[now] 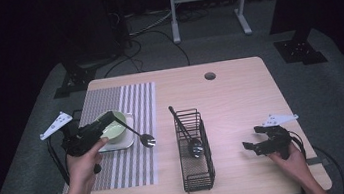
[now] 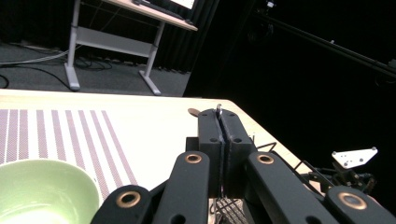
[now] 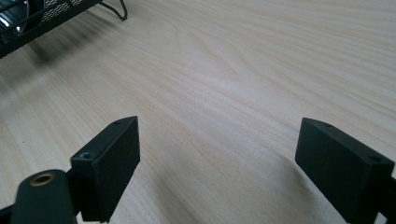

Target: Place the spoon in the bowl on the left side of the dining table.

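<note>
High view: left hand-held gripper (image 1: 111, 118) clamps thin dark-handled spoon (image 1: 146, 139) over striped woven placemat (image 1: 136, 101) | round pale-green bowl (image 1: 113, 127) just beside | black wire-mesh caddy (image 1: 198, 174) mid-table (image 1: 240, 93) holds ladle (image 1: 196, 147) | right hand-held gripper (image 1: 249, 146) gapes wide, empty, over pale woodgrain.

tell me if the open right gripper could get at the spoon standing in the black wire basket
Probably yes. The right gripper rests open on bare table beside the black wire basket, with nothing between them. The basket is open-topped, so the spoon looks reachable from above.
</note>
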{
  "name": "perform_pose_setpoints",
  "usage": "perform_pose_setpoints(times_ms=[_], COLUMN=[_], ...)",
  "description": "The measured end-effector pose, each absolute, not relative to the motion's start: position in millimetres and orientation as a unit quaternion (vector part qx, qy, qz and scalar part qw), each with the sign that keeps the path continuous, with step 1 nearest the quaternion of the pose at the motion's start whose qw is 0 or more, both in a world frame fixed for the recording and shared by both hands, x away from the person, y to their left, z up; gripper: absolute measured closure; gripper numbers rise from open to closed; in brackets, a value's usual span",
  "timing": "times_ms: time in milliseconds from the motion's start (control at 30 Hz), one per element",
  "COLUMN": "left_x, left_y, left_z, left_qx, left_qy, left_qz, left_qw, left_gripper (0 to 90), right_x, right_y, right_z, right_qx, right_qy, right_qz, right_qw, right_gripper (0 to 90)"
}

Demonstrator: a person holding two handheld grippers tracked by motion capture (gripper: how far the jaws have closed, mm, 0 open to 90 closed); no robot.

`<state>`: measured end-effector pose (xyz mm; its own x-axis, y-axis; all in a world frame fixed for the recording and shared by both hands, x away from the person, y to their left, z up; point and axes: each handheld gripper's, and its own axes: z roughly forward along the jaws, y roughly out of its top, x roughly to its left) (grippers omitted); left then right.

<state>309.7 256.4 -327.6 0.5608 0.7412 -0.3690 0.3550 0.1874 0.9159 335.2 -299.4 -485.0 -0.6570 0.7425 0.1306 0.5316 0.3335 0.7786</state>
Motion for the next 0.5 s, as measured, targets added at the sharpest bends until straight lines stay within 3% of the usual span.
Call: perform_pose_setpoints(times_ms=[500], left_x=[321.2], left_y=[267.3], left_z=[-331.2], left_qx=[0.614], left_qy=[0.456], left_qz=[0.164], left_qw=[0.623], left_gripper=[89.3], right_x=[335.2], right_y=[-299.4], right_z=[-485.1], right_qx=[0.396], right_qy=[0.806], right_qz=[0.421], right_qw=[0.127], right_gripper=[13.0])
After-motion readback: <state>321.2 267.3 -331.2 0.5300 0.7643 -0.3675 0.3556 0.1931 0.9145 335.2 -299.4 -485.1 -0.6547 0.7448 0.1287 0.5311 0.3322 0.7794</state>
